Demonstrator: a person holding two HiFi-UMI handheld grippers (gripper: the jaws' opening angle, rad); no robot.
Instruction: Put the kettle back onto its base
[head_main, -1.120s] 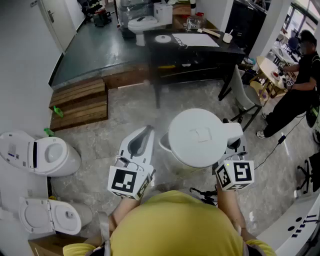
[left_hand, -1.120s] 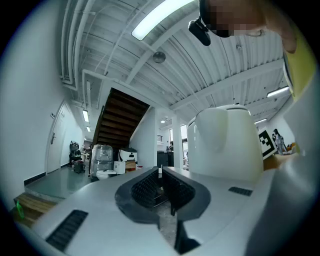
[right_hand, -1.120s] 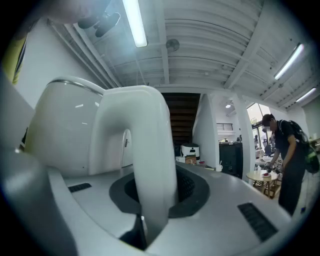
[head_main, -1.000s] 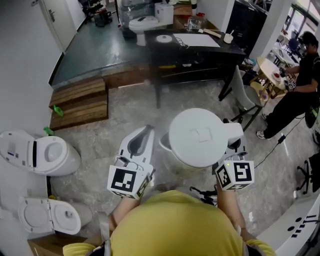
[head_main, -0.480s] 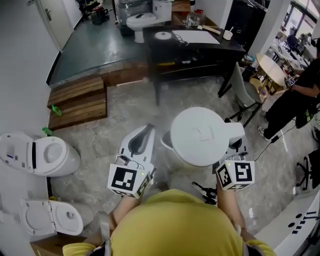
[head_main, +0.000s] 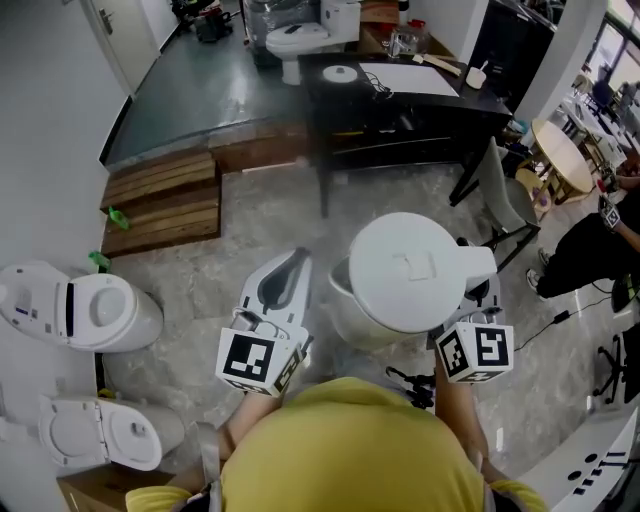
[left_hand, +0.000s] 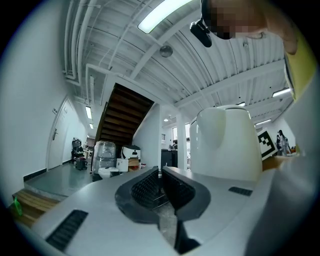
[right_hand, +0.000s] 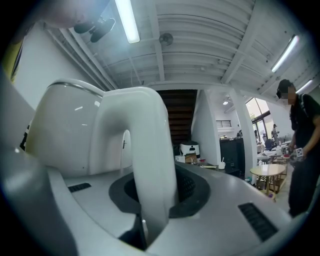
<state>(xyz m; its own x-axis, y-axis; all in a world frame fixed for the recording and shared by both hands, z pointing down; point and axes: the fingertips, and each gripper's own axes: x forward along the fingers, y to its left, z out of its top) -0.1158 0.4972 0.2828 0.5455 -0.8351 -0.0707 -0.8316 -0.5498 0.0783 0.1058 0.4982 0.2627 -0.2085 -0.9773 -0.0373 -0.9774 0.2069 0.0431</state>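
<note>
**A:** Where was the kettle (head_main: 405, 270) at that point?

**B:** It was off the ground, carried upright over the stone floor (head_main: 200, 270) and resting on nothing. Its base (head_main: 340, 73), the small white disc, sat near the far left corner of the black table (head_main: 470, 100), well apart from it.

**A:** And the claws?

**B:** The right gripper (head_main: 478, 300) was pinching the handle (right_hand: 145, 165), its pads pressed on either side of the loop. The left gripper (head_main: 290, 265) had its jaws pressed together on nothing and hung just beside the kettle body.

**A:** How did the kettle look?

**B:** It was all white and smooth, with a round flat lid (head_main: 408, 262) bearing a small square latch mark, a stubby spout on the side away from the handle, and a thick arched handle.

**A:** How would it handle?

**B:** I judged it a stiff, glossy, rather slippery plastic shell. Its weight depended on any water inside, which I couldn't see. The handle was the right place to take it. Hung from one side, it would want to tip, so a firm squeeze seemed wise.
</note>
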